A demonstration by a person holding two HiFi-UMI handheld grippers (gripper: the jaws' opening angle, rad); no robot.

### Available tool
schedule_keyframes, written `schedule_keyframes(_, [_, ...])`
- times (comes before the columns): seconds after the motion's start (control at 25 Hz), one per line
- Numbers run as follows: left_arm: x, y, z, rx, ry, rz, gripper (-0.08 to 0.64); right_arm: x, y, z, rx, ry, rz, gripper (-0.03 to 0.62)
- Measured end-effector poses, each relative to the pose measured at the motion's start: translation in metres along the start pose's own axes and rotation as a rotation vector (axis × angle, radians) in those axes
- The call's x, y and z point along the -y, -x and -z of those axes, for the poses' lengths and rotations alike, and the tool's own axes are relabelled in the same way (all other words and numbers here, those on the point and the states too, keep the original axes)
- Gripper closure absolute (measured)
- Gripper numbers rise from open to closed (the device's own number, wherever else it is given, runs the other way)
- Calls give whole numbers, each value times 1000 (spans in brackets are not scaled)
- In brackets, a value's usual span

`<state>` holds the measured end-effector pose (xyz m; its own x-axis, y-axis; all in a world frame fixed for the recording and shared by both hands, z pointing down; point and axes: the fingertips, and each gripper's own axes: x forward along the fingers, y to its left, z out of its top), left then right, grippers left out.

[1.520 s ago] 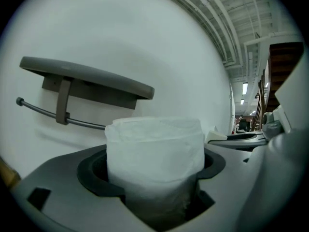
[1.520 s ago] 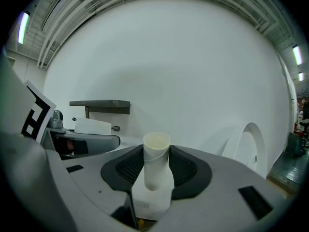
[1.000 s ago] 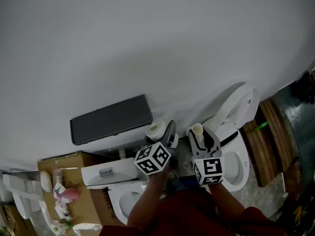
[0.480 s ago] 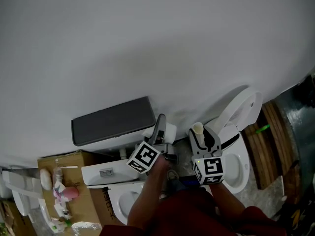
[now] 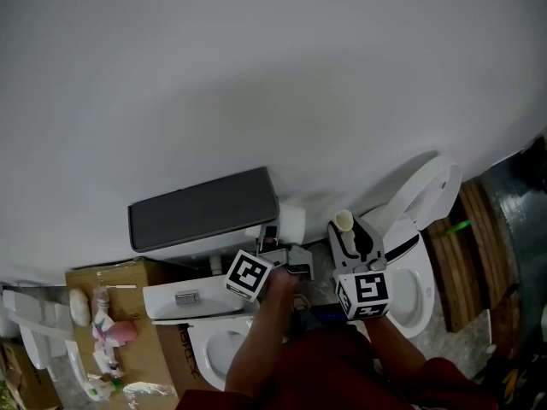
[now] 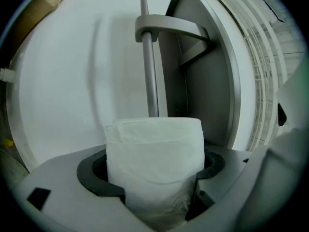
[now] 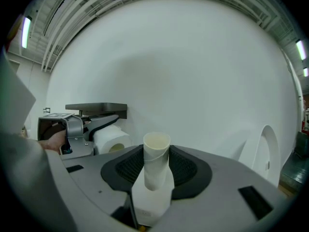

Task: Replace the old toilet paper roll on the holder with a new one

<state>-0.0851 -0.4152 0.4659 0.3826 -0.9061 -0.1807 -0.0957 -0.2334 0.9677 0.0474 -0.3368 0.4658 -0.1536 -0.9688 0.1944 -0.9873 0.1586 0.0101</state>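
Observation:
My left gripper [image 5: 282, 239] is shut on a full white toilet paper roll [image 5: 292, 224], held at the right end of the dark holder shelf [image 5: 203, 208]. In the left gripper view the roll [image 6: 154, 163] fills the jaws, with the holder's metal rod [image 6: 151, 71] and its bracket [image 6: 169, 25] just beyond it. To the right, my right gripper [image 5: 346, 236] is shut on an empty cardboard tube [image 5: 344, 221], upright between the pads [image 7: 155, 161]. The right gripper view also shows the roll [image 7: 112, 141] and the shelf [image 7: 96, 108] at its left.
A toilet with its lid raised [image 5: 420, 193] stands on the right, beside a wooden pallet [image 5: 479, 229]. Another toilet's tank [image 5: 184, 301] and a cardboard box [image 5: 111, 282] lie at the lower left. A white wall [image 5: 273, 75] fills the background.
My left gripper has rolled over and carried the roll left and up, close under the holder shelf. The right gripper with the tube has barely shifted.

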Motion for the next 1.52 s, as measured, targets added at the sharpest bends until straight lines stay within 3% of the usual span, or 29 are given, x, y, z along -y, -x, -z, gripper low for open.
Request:
schedule_keyframes(0.2, [-1, 3, -6, 24, 27, 0, 121, -4, -1, 0, -10, -1, -3, 423])
schedule_keyframes(0.68, [-6, 27, -77, 227, 44, 2, 121, -25, -10, -3, -8, -3, -54, 423])
schedule_keyframes(1.28, [-7, 37, -79, 234, 51, 38, 118, -45, -13, -6, -11, 6, -97, 423])
schedule_keyframes(1.52, [-8, 46, -71, 210, 58, 35, 84, -51, -9, -9, 2, 7, -110, 423])
